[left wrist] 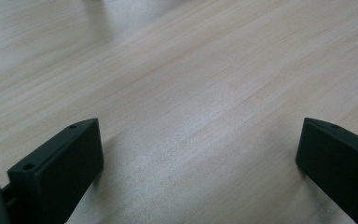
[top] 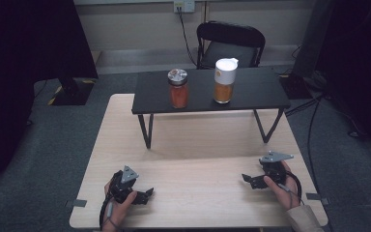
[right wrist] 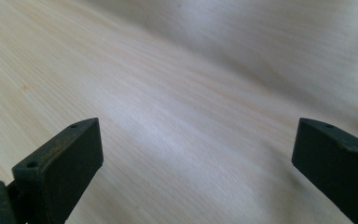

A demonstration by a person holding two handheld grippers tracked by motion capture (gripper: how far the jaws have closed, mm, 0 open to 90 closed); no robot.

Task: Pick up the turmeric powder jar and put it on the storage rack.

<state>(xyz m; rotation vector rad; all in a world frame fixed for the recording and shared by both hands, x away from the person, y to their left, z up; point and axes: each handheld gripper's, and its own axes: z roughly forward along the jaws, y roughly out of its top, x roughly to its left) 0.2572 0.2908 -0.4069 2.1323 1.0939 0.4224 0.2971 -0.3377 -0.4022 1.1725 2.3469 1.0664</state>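
My left gripper [top: 147, 195] rests on the light wooden table [top: 193, 145] near its front left, held by a hand, and stands open; in the left gripper view [left wrist: 200, 149] its black jaws are wide apart over bare wood. My right gripper [top: 245, 180] lies at the front right, also open, with nothing between its jaws in the right gripper view [right wrist: 198, 149]. On a small black raised shelf [top: 251, 94] at the table's far side stand a glass jar [top: 178, 88] of orange-red contents with a metal lid and a white-lidded container [top: 224, 80] of orange contents.
A black folding chair [top: 229, 43] stands behind the shelf. The shelf's thin black legs [top: 146, 130] rest on the table. Cables run over the grey carpet at the right. Dark curtains hang at both sides.
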